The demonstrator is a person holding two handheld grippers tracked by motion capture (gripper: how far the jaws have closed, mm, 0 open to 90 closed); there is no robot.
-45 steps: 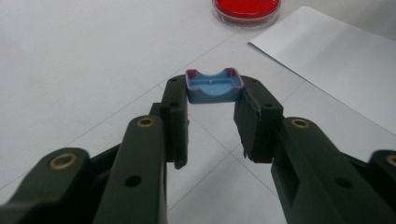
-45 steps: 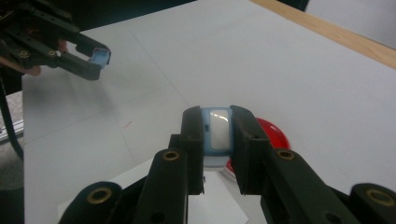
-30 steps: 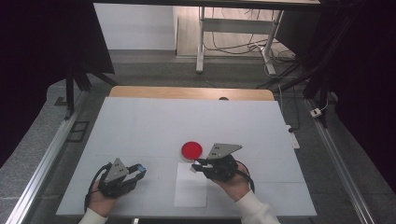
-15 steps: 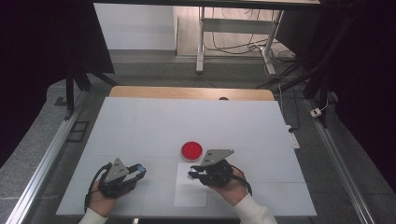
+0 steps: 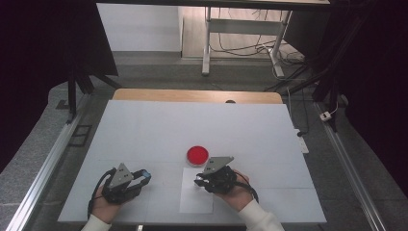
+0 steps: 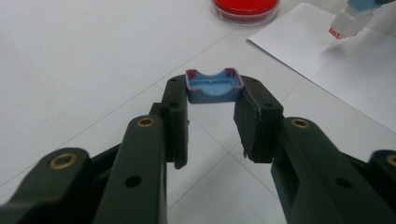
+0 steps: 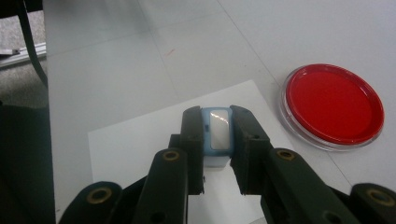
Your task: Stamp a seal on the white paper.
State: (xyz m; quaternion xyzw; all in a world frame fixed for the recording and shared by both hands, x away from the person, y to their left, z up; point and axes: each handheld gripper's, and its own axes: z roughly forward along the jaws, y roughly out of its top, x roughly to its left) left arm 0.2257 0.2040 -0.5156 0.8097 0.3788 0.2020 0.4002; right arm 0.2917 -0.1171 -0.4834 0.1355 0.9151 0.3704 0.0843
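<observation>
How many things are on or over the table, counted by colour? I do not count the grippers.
Red: 1, the dish
White: 1, the paper sheet
Blue: 2, the cap in the left gripper and the stamp in the right gripper
Total: 4

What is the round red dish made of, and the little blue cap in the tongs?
The red dish looks like clear, glossy plastic: a see-through rim rings the red filling, though it might be glass. The blue cap held in the left tongs looks like moulded plastic, smooth and matte, with red smears along its edges.
</observation>
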